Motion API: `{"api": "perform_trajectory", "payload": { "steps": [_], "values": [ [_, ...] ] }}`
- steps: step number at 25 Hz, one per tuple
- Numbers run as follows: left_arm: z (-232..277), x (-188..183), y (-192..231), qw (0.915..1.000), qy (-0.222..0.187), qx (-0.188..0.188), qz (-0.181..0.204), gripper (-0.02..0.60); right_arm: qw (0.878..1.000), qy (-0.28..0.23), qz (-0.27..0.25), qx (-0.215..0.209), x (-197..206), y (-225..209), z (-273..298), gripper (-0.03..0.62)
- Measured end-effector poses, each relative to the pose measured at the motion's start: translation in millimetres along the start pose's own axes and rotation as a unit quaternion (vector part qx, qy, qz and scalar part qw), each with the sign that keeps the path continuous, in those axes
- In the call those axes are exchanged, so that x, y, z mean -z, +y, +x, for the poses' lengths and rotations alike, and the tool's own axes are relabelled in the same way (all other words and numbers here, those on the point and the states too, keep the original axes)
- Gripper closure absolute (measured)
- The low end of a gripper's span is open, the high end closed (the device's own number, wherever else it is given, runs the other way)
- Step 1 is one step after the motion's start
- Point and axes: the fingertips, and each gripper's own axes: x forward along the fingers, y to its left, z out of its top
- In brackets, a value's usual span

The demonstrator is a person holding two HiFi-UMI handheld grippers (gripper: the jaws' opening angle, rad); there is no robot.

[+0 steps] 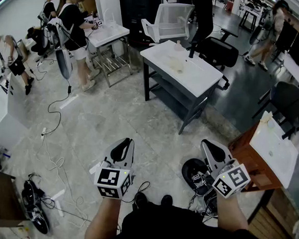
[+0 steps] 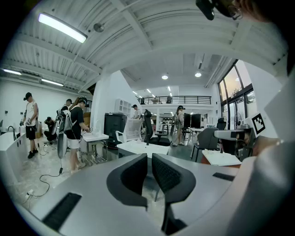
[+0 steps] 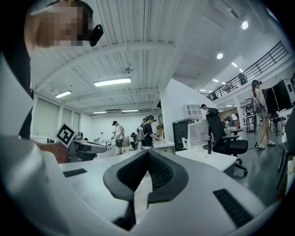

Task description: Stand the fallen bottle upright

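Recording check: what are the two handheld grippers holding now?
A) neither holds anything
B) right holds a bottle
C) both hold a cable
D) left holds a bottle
A: the left gripper and the right gripper each show dark jaws shut together with nothing between them.

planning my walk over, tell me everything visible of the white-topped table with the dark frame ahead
The white-topped table is rectangular and stands diagonally on the grey floor, on a dark frame with a lower shelf. On its top lie pale translucent items, too faint to identify. A black office chair stands close behind.
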Motion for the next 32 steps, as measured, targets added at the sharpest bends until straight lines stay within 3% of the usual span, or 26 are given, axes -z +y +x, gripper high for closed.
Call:
{"api": "perform_trajectory", "payload": {
  "steps": [19,26,32],
  "values": [
    [10.1,9.1,-79.4,0.9999,-0.003,-0.004,0.009,0.537,1.000,-0.010,0.005,-0.028,0.4,-29.3,-58.5,0.583],
    [22.6,13.7,-73.4,0.9998,0.006,-0.009,0.015,0.537,0.999,-0.014,0.005,-0.033,-0.7,-35.4,-53.5,0.582],
    [66.9,7.4,-60.1,0.9999,0.006,0.004,0.013,0.537,0.999,-0.006,0.033,-0.015,4.5,-71.7,-26.7,0.582]
  ]
}}
